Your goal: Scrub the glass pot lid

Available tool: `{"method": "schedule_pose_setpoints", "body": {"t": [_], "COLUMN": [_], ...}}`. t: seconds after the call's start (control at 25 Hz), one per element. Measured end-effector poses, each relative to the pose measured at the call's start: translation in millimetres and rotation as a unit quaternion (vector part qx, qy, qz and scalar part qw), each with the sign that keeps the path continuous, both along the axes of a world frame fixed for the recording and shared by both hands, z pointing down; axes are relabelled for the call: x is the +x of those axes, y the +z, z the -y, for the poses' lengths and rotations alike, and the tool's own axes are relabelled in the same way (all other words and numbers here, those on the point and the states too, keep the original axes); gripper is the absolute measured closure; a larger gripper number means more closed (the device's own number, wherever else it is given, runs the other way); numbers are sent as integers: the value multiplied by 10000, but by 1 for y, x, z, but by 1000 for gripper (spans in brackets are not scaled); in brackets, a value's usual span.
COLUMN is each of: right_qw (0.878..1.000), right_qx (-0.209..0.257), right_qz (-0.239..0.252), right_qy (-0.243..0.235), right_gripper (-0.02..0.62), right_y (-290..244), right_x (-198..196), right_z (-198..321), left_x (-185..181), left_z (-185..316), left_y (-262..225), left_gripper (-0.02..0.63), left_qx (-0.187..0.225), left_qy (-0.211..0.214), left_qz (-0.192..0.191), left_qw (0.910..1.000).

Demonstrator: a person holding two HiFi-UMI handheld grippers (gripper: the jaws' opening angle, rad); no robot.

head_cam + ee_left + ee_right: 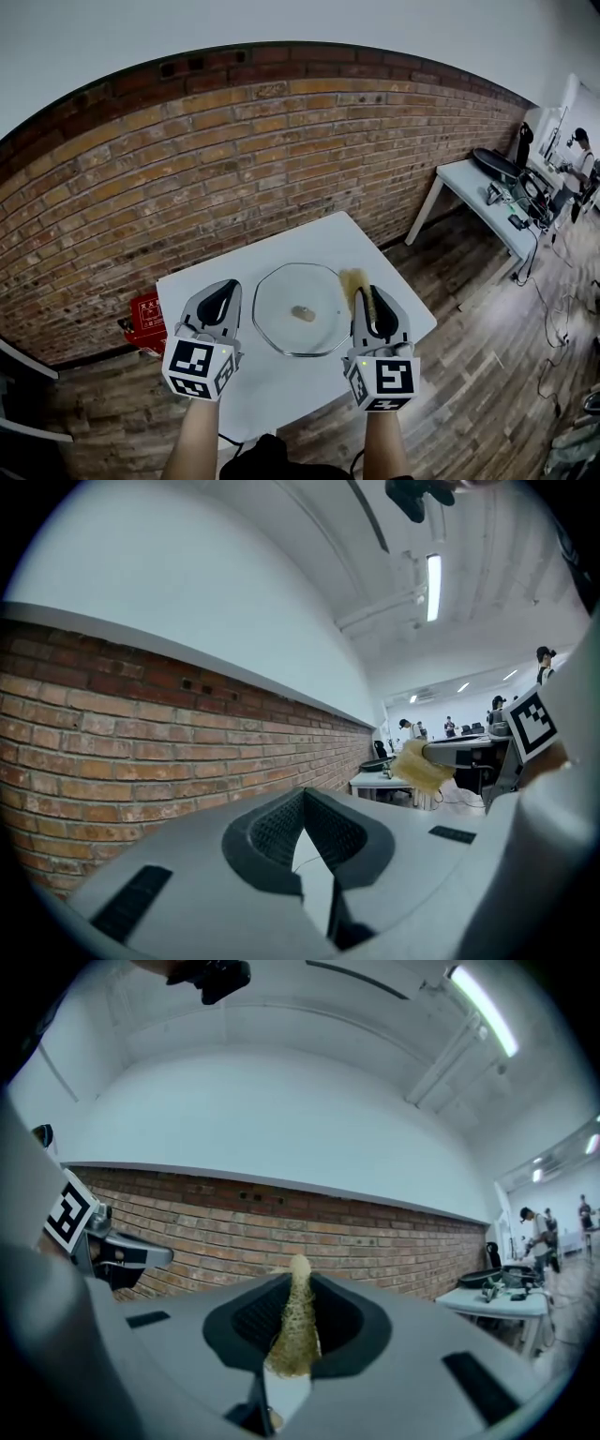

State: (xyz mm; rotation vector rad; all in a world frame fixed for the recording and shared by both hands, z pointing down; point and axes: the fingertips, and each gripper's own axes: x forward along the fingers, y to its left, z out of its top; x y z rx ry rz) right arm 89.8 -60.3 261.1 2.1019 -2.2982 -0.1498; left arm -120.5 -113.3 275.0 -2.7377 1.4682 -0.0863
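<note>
A: On the glass pot lid (281,323) I'm reading clear, glossy glass, with a rim looking like thin bright metal.
B: Seeing the desk (272,394) as smooth matt white. The scourer (296,1330) is looking coarse: yellowish fibrous mesh.
A: Both the left hand-held gripper (302,808) and right hand-held gripper (296,1279) are showing matt grey plastic shells, with pads (272,832) looking black and finely ribbed.
B: Behind, the wall (234,159) is reading as rough brick, the floor (469,375) as wood plank showing a slight sheen.

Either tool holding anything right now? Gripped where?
The right tool is shut on the yellow scrub pad, pinched at its near part, with the far end poking past the tips. The left tool is shut and empty.
</note>
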Motion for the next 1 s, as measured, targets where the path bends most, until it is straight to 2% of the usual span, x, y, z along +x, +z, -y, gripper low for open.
{"method": "schedule_pose_setpoints", "body": {"t": [0.2,0.44,1.0], "right_qw": [9999,9997,9988], "right_qx": [-59,-158,-441], "right_qz": [-19,1,81], "right_qy": [125,210,-220], "right_gripper": [537,537,537], "right_y": [3,14,40], "right_x": [-12,-12,17], "right_z": [32,54,82], "left_x": [-6,-7,16], "left_z": [34,58,75], "left_y": [6,24,34], "left_gripper": [595,595,595], "left_qx": [-117,-286,-338], "left_qy": [210,259,-171], "left_qz": [-82,-87,1], "left_qw": [9997,9992,9993]}}
